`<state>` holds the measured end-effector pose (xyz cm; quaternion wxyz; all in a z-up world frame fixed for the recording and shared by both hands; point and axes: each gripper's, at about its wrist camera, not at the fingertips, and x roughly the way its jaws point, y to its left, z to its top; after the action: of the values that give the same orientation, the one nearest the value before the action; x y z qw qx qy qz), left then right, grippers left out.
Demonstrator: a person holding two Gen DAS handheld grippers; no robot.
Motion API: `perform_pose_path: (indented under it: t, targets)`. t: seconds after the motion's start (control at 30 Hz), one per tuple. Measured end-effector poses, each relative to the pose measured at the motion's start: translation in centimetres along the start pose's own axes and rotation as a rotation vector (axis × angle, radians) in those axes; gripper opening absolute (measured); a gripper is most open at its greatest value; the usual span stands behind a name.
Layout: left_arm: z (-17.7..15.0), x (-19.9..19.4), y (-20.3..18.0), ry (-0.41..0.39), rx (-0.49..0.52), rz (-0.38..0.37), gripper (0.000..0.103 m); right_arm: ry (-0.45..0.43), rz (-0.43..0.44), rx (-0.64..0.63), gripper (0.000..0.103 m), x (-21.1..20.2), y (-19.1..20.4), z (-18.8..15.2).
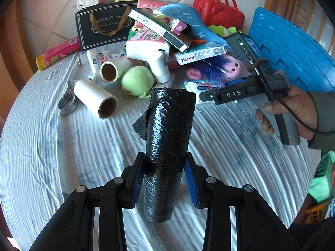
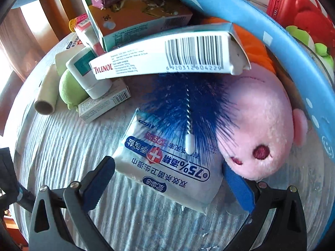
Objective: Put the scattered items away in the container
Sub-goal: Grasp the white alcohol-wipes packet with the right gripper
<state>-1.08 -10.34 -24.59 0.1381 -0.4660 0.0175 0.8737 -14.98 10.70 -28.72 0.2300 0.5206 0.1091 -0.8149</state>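
A black roll of bin bags (image 1: pixel 167 142) stands up between my left gripper's (image 1: pixel 165 160) blue pads, held above the pale striped tablecloth (image 1: pixel 62 156). My left gripper is shut on it. My right gripper (image 2: pixel 167 179) is open and low over the table, with one finger on each side of a white wipes packet (image 2: pixel 167 167). The packet lies flat, partly under a blue bottle brush (image 2: pixel 188 108) and beside a pink plush toy (image 2: pixel 257 129). In the left wrist view a hand (image 1: pixel 293 108) holds the right gripper's body (image 1: pixel 230 95). A blue plastic basket (image 1: pixel 293 48) tilts at the right.
A heap fills the table's far side: a Tylenol box (image 1: pixel 199 55), a blue paddle brush (image 1: pixel 184 18), a red case (image 1: pixel 217 10), a black gift bag (image 1: pixel 102 27) and several cartons. Nearer lie a tennis ball (image 1: pixel 137 79), two white rolls (image 1: pixel 95 98) and a metal clip (image 1: pixel 67 102).
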Motion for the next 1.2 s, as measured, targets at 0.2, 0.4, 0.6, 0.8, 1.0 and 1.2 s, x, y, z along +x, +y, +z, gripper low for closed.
perform_pose_path:
  t: [0.2, 0.4, 0.6, 0.8, 1.0, 1.2]
  targets:
    - [-0.1, -0.1, -0.1, 0.004, -0.006, 0.000, 0.036, 0.021, -0.058, 0.009, 0.103, 0.8, 1.7, 1.0]
    - [-0.3, -0.3, 0.2, 0.007, -0.013, 0.014, 0.036, 0.017, -0.098, -0.070, 0.103, 2.0, 3.7, 0.8]
    - [-0.5, -0.6, 0.5, 0.009, -0.026, 0.029, 0.036, 0.007, -0.093, -0.046, 0.074, 1.0, 3.5, 0.6]
    - [-0.6, -0.9, 0.5, 0.006, -0.037, 0.039, 0.036, -0.026, -0.085, -0.070, 0.043, -0.1, 3.9, 0.0]
    - [-0.6, -1.4, 0.3, -0.004, -0.042, 0.045, 0.036, -0.038, -0.051, -0.069, 0.038, -1.9, 4.2, -1.0]
    - [-0.1, -2.4, -0.1, -0.022, -0.046, 0.056, 0.035, -0.032, -0.035, -0.064, 0.038, -5.1, 4.0, -3.1]
